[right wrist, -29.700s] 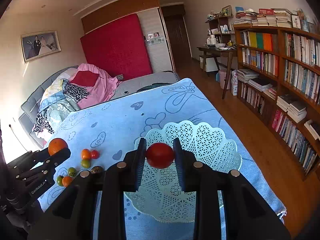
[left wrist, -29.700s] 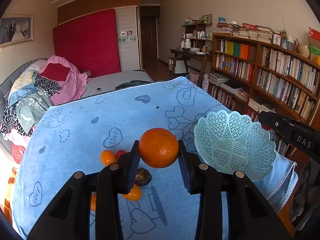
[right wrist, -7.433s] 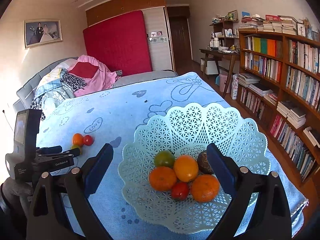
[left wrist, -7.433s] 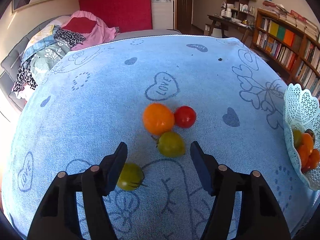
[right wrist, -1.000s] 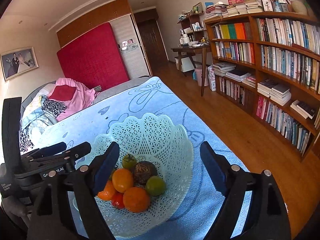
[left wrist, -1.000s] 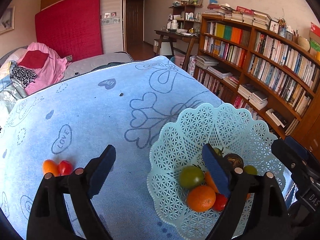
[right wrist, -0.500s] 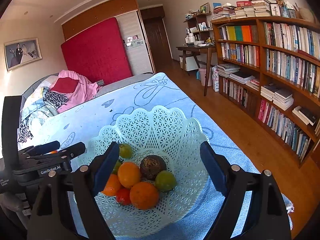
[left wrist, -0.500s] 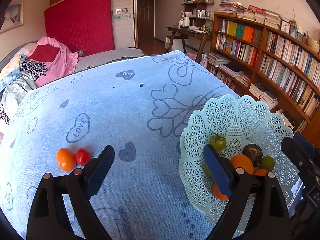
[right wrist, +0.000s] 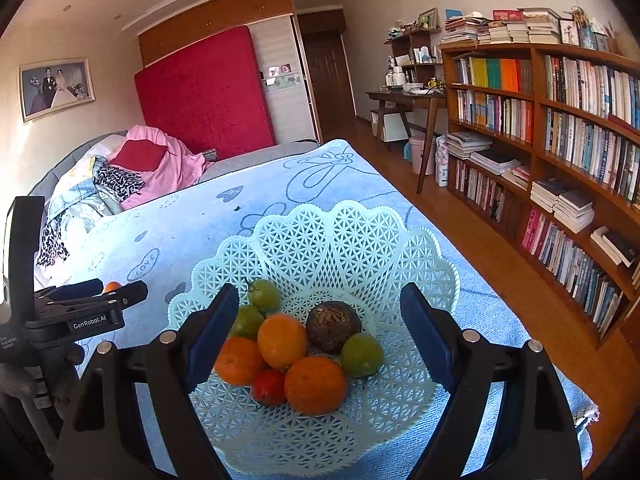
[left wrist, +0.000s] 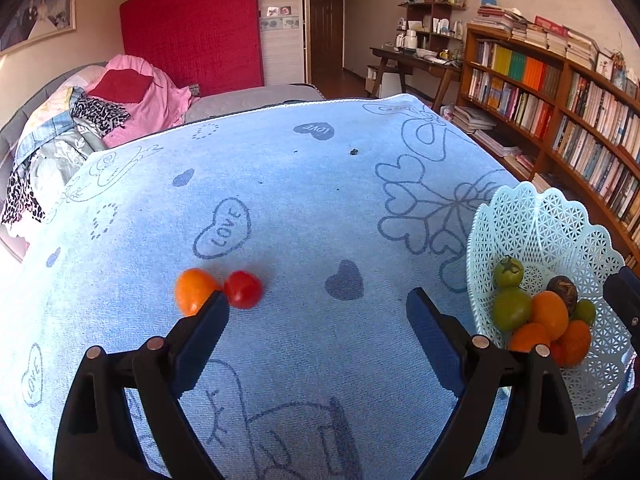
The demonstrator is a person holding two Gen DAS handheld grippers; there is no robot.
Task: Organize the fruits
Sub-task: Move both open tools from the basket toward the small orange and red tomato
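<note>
A pale green lattice basket (right wrist: 352,240) sits on the blue towel and holds several fruits: oranges, green tomatoes, a red tomato and a dark brown fruit (right wrist: 334,326). It also shows at the right of the left wrist view (left wrist: 556,220). An orange tomato (left wrist: 194,290) and a red tomato (left wrist: 244,289) lie touching on the towel (left wrist: 300,200). My left gripper (left wrist: 318,320) is open and empty above the towel, its left finger just in front of the orange tomato. My right gripper (right wrist: 320,320) is open and empty over the basket's fruits.
The towel covers a bed-like surface; its right edge drops to a wooden floor (right wrist: 460,208). Bookshelves (right wrist: 560,140) line the right wall. Piled clothes (left wrist: 100,112) lie at the far left. The left gripper's body (right wrist: 80,312) shows in the right wrist view.
My left gripper has swung left, away from the basket and toward the two loose tomatoes. My right gripper has shifted slightly closer over the basket. Both remain open.
</note>
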